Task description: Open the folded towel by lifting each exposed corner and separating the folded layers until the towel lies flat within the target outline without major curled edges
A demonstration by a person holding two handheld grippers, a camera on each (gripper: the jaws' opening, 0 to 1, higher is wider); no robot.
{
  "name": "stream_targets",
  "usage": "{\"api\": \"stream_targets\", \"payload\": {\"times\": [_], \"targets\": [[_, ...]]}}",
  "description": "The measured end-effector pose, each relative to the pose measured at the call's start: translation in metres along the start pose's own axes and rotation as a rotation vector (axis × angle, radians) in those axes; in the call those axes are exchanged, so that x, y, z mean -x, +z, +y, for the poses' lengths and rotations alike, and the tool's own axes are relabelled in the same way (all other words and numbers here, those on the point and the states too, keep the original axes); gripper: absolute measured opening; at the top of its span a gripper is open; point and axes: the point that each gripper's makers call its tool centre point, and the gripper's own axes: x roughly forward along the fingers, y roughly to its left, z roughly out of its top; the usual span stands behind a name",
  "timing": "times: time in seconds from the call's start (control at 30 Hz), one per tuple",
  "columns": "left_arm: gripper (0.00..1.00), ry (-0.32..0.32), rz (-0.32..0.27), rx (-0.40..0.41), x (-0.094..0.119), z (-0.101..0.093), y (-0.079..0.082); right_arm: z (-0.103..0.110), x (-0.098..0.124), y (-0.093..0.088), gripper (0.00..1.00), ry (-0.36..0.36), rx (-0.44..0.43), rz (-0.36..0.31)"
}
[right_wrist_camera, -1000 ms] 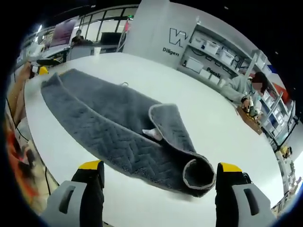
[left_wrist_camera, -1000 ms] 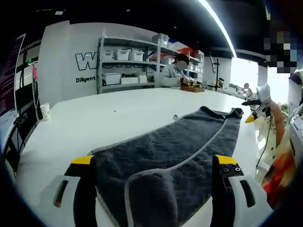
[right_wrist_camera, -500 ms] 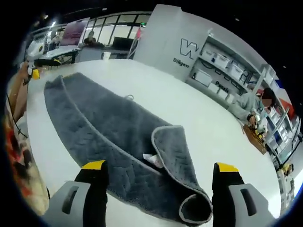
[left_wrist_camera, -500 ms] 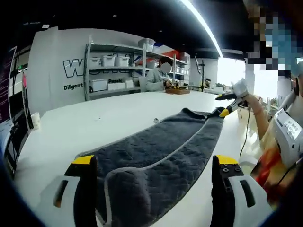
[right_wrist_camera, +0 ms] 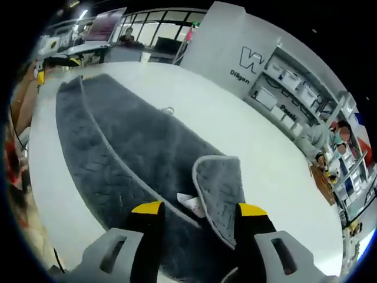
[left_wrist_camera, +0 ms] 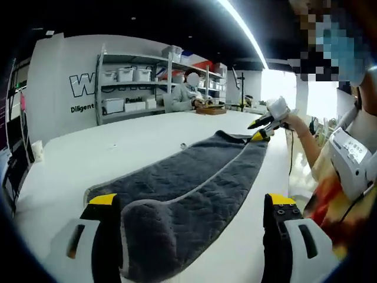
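Note:
A dark grey quilted towel [left_wrist_camera: 194,177] with a pale edge band lies as a long strip on the white table [left_wrist_camera: 106,153]. Its near end is folded back into a thick roll between the wide-apart jaws of my left gripper [left_wrist_camera: 191,200], which is open. At the far end a hand holds my right gripper [left_wrist_camera: 259,127] at the towel's tip. In the right gripper view the towel [right_wrist_camera: 118,141] has a folded-over flap [right_wrist_camera: 221,186] with a white label [right_wrist_camera: 191,203] beside it. My right gripper [right_wrist_camera: 199,207] straddles that flap, jaws half closed, a gap still showing. My left gripper [right_wrist_camera: 41,68] is at the far end.
Metal shelves with white bins [left_wrist_camera: 135,82] stand behind the table, and a person [left_wrist_camera: 188,94] sits at its far side. A paper cup [left_wrist_camera: 37,150] stands near the table's left edge. The operator's body [left_wrist_camera: 347,171] is close along the right edge.
My right gripper moved forward over the folded flap and its jaws narrowed to about half their earlier gap. The left gripper view swung slightly; its jaws stayed wide.

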Motion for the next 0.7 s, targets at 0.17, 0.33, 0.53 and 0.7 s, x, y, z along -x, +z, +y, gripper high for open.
{"api": "stream_targets", "payload": {"times": [0.17,0.33,0.53,0.7], "targets": [[1.0,0.011,-0.003,0.0,0.002,0.002,0.0,-0.006,-0.006,-0.007,0.18,-0.003,-0.028,0.0],[0.99,0.01,-0.007,0.011,0.001,0.003,-0.001,-0.01,-0.014,-0.019,0.0,-0.009,-0.035,0.039],[0.99,0.013,-0.001,0.022,0.001,0.005,-0.004,-0.011,-0.018,-0.024,0.0,-0.017,-0.042,0.04],[0.99,0.012,-0.008,0.027,0.003,0.004,-0.003,-0.022,-0.013,-0.017,0.0,-0.057,-0.049,0.012]]}}
